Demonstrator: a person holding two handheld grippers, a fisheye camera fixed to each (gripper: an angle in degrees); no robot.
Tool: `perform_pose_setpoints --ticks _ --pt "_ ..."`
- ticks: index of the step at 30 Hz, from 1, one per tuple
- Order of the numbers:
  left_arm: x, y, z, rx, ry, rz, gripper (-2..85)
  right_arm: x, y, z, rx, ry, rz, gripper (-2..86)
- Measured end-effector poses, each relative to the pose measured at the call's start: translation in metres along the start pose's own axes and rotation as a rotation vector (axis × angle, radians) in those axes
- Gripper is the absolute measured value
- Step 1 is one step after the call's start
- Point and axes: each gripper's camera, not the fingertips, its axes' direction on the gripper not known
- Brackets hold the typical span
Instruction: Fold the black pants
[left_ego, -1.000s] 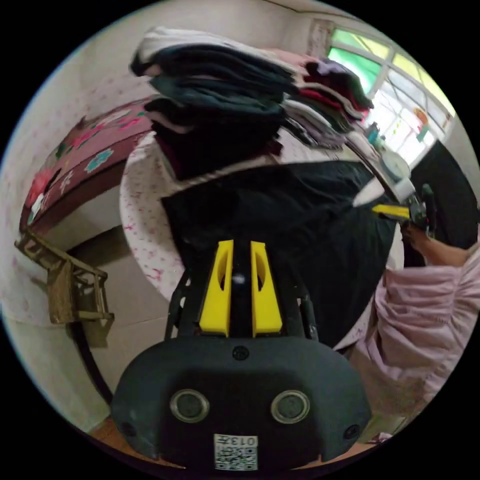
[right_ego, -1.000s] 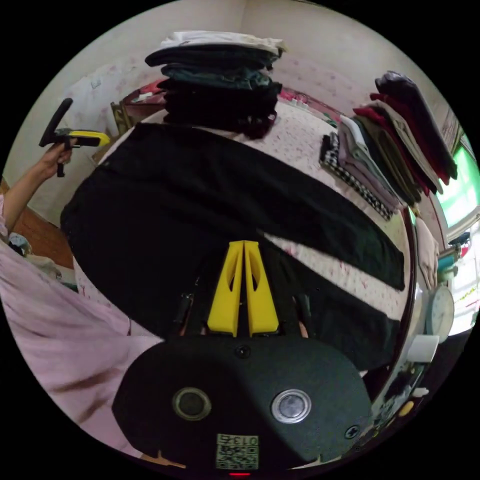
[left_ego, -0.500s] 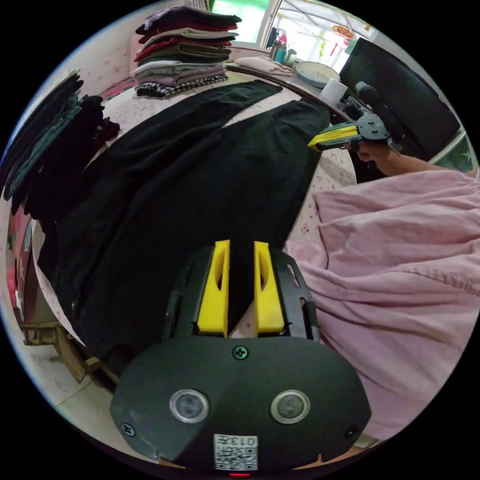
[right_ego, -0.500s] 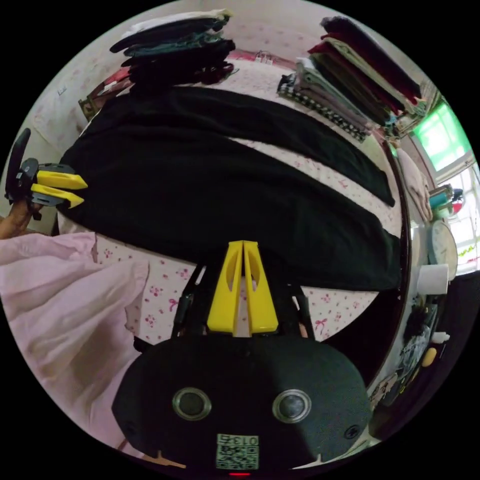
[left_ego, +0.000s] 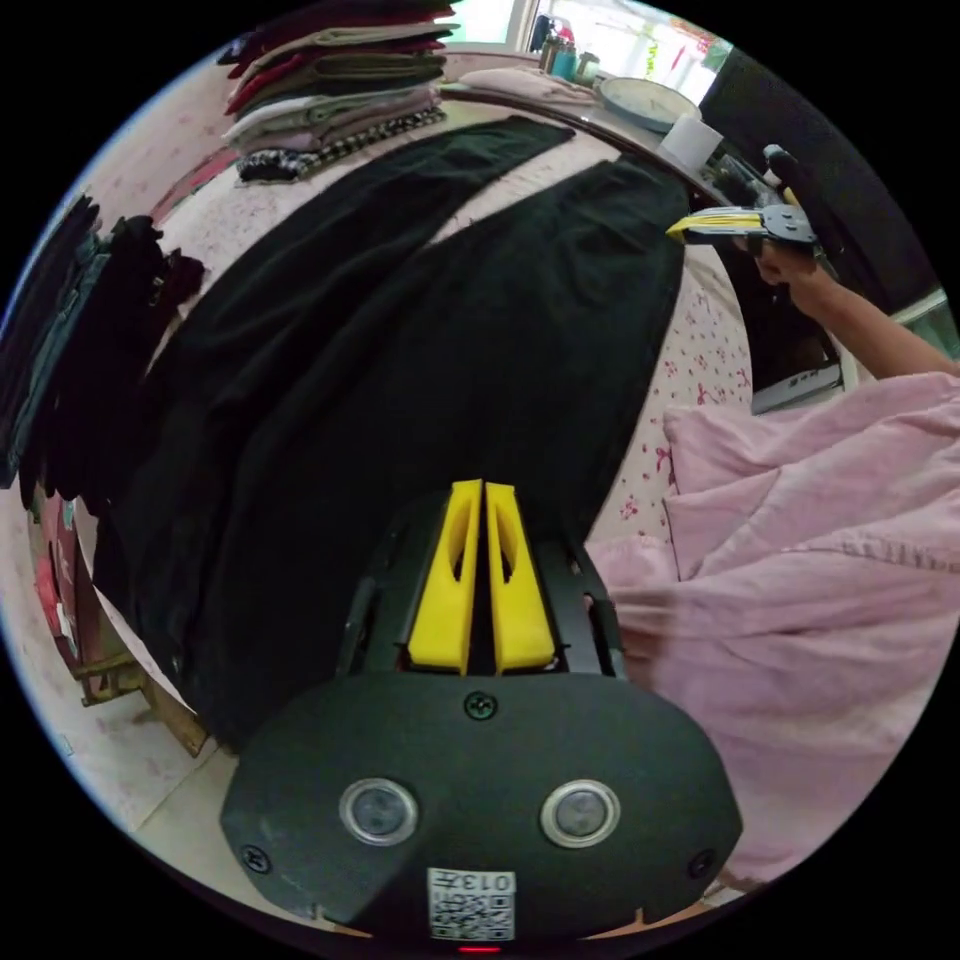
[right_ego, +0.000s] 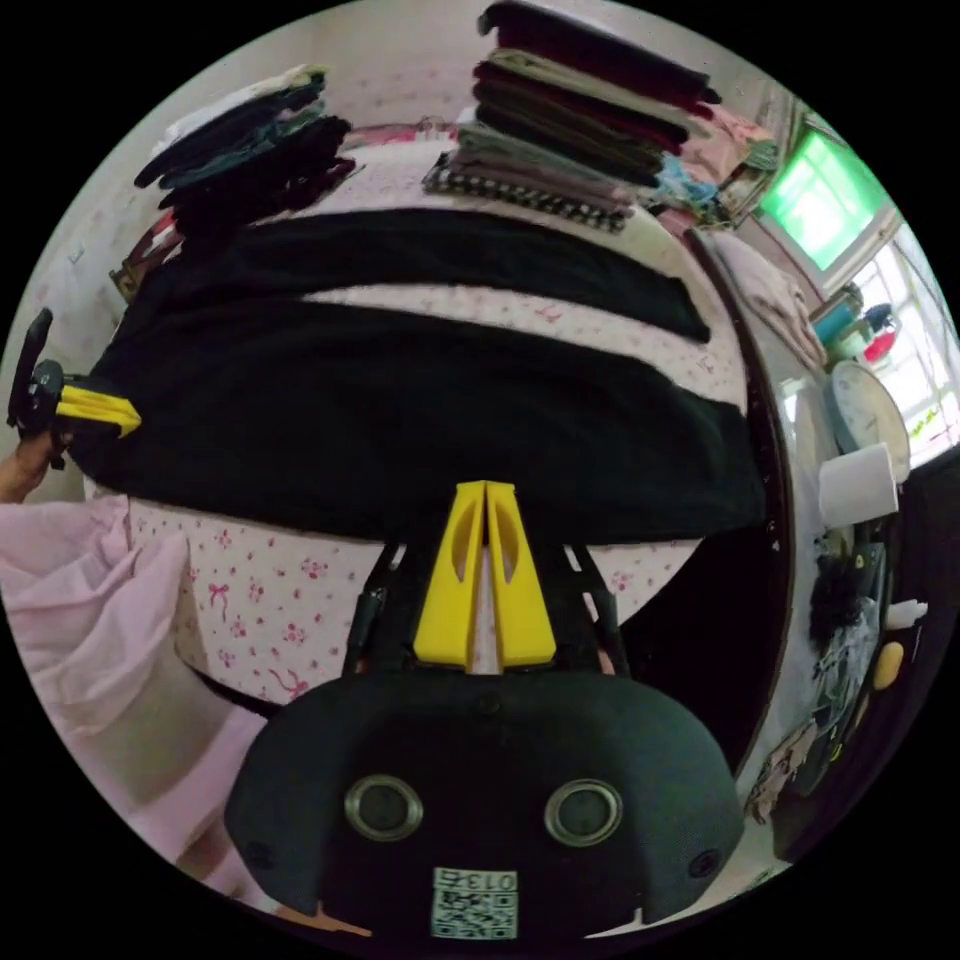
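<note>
The pants (left_ego: 380, 330) lie spread flat on the table (right_ego: 260, 590), which is covered by a floral cloth. In the right gripper view they occupy the centre, waist toward 9 o'clock and hems toward 3 o'clock. The two legs diverge, leaving a wedge of cloth between them. This flat layout probably serves as the start of a lengthwise fold, one leg over the other.

Left tongs (left_ego: 484, 490): jaws together, nothing visibly between them, poised over the near edge of the pants around the waist end. In the right gripper view the same left tongs appear at 9 o'clock, just beside the waist, with the jaws likewise together.

Right tongs (right_ego: 485, 490): jaws together, no fabric between them, above the near edge of the near leg. In the left gripper view they appear at 1 o'clock, by the near leg's hem end. Whether either pair touches the fabric cannot be determined. One pair at each end of the garment suits a grasp along its near side.

Two stacks (right_ego: 580, 130) of folded clothes stand at 11 and 12 o'clock, beyond the pants, leaving the work area free.

Markings: a coded label with short characters sits on each gripper body; it is not transcribed here.
</note>
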Motion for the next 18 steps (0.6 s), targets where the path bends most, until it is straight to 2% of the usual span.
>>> perform_pose_setpoints --ticks 3,11,15,16,18 --pt "-0.009 -0.035 -0.008 0.034 0.009 -0.022 0.3 0.037 -0.015 -0.004 0.072 0.037 0.059 0.0" --pt "-0.008 -0.112 0.005 -0.013 -0.071 0.026 -0.2 0.167 -0.080 0.047 -0.031 0.099 0.175 0.0" --pt "-0.023 -0.114 -0.003 -0.001 0.006 -0.061 -0.3 0.208 -0.089 0.059 -0.020 -0.037 0.158 0.0" --pt "-0.026 -0.112 -0.006 -0.011 -0.002 -0.097 -0.3 0.223 -0.090 0.059 -0.030 -0.114 0.203 0.0" --pt "-0.027 -0.110 -0.015 -0.004 -0.033 -0.118 -0.3 0.243 -0.088 0.049 0.000 -0.145 0.260 0.1"
